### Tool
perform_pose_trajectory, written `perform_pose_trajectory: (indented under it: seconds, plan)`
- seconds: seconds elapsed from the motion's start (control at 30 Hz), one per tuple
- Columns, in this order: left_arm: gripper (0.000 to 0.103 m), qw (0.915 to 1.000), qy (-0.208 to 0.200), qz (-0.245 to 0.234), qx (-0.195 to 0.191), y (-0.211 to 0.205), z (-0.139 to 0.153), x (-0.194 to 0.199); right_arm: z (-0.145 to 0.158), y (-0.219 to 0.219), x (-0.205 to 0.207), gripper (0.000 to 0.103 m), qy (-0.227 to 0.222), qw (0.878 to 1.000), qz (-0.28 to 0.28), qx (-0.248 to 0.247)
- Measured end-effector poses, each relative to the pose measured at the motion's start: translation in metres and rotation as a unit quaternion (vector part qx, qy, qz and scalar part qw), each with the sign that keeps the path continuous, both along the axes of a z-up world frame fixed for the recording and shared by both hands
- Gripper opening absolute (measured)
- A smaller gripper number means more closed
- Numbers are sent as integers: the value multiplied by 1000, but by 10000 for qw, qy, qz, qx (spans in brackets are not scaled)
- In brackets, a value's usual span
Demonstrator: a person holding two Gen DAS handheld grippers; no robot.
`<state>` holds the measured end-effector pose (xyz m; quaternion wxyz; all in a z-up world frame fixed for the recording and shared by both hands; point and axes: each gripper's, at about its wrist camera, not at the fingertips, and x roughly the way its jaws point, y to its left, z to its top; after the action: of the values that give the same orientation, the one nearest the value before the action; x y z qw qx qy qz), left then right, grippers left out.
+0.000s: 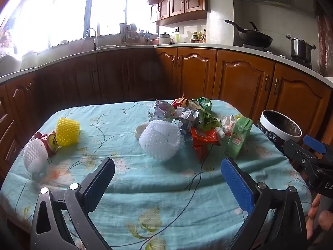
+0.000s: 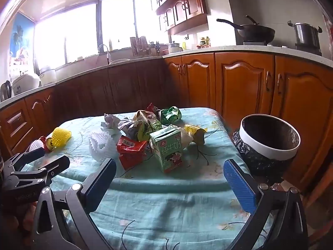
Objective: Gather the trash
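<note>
A heap of crumpled wrappers and paper (image 1: 187, 114) lies on the table under a pale blue floral cloth (image 1: 145, 187), toward 1 o'clock of the table's middle in the left wrist view. At the heap's 4 o'clock stands a green milk carton (image 2: 168, 148), tilted, with a red foil packet (image 2: 130, 151) touching it at 9 o'clock. A white foam fruit net (image 1: 160, 141) sits against the heap at 7 o'clock. Well apart, toward the table's 9 o'clock edge, a yellow foam fruit net (image 1: 67, 132) lies just beside a red and gold wrapper (image 1: 50, 142) and a 2nd white foam net (image 1: 34, 154).

Off the table's 3 o'clock edge stands a round bin with a white rim and black liner (image 2: 268, 145).

The left gripper (image 1: 168, 183) hangs over the near cloth with its 2 fingers spread wide, holding nothing. The right gripper (image 2: 169, 185) is likewise spread wide and empty, the carton straight ahead of it at 12 o'clock.

Behind, brown wooden kitchen cabinets (image 2: 239, 83) carry a black wok (image 2: 254, 32) and a steel pot (image 2: 306, 34).
</note>
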<state>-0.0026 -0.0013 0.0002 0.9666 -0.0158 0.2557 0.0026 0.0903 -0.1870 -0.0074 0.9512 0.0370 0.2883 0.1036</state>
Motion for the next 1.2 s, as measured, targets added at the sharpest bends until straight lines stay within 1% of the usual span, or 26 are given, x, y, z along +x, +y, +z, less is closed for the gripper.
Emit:
perform_pose_trajectory:
  seconds: [0.17,0.23,0.27,0.43,1.2]
  plan:
    - [102,10000,86,-36,-33,-3,-2,-6,-3,0,1,103,74,10000,-5,47]
    - [102,9999,142,-39,-25,-5,-3,-7,3,1,1,103,43,10000,-14,35]
    - [102,10000,84,17,-21,-2,2,-1,4,1,1,103,43,10000,-12,31]
    - [102,10000,83,32,-45,0,3,1,5,2,1,103,51,10000,9,39]
    - [102,10000,-36,-8,-54,2,6,-3,7,5,-3,103,-39,9999,116,101]
